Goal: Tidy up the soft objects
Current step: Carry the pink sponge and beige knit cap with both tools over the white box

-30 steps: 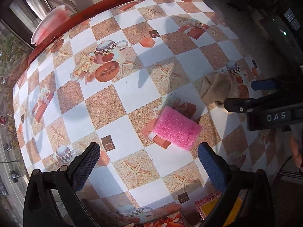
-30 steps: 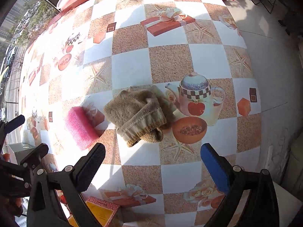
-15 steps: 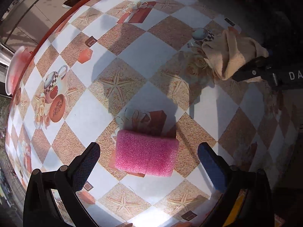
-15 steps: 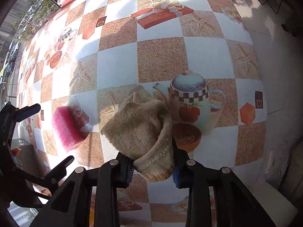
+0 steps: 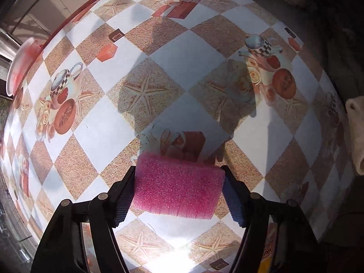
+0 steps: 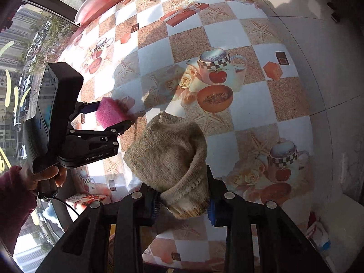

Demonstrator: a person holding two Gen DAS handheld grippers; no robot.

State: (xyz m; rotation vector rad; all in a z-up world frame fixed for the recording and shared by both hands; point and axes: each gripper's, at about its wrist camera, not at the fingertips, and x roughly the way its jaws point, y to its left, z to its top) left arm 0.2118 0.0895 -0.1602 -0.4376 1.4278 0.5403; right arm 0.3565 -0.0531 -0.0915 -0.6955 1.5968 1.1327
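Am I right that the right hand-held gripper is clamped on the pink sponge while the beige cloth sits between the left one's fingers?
Not quite, they are swapped. The right wrist view shows the right hand-held gripper clamped on the beige cloth; the pink sponge sits between the closing fingers of the left hand-held gripper.

Checkered tablecloth; pink plate at far table edge.
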